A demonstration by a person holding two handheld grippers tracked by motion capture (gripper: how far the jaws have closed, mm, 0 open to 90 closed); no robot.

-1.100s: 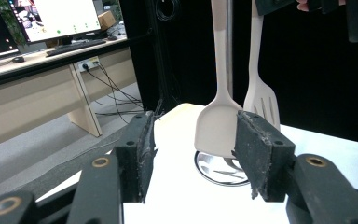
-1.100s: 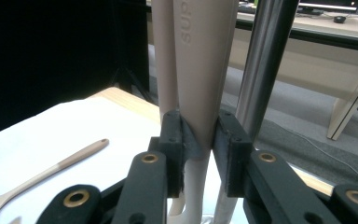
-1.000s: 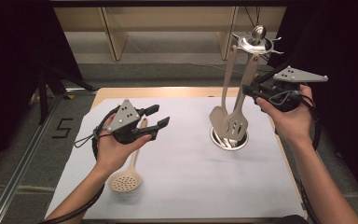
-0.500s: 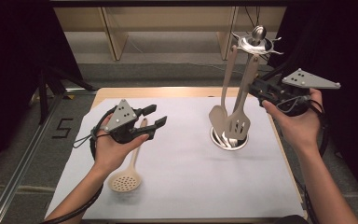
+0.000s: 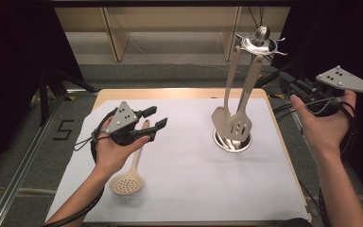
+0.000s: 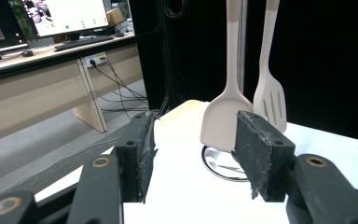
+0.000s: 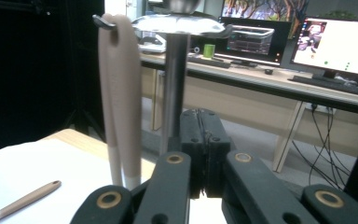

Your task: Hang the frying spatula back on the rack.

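Observation:
A metal utensil stand (image 5: 231, 142) rises at the right of the white mat, its pole (image 7: 175, 93) topped by a hook ring. From that ring hang a solid beige spatula (image 5: 220, 118) (image 6: 226, 121) and a slotted one (image 5: 238, 126) (image 6: 270, 102). A perforated beige skimmer (image 5: 127, 182) lies flat on the mat, partly under my left hand. Above its handle my left gripper (image 5: 157, 118) (image 6: 193, 154) hovers open and empty, pointing toward the stand. My right gripper (image 5: 290, 86) (image 7: 204, 140) is held off the table's right edge, jaws shut on nothing.
The white mat (image 5: 194, 189) covers most of the wooden table (image 5: 179, 93). Beyond the table stand desk legs (image 5: 116, 38) on a grey floor, and dark curtains flank both sides. Desks with monitors (image 7: 335, 42) show in the background.
My right gripper has drawn away from the hanging utensils, moving right and off the table's edge. The left gripper has shifted slightly and stays open.

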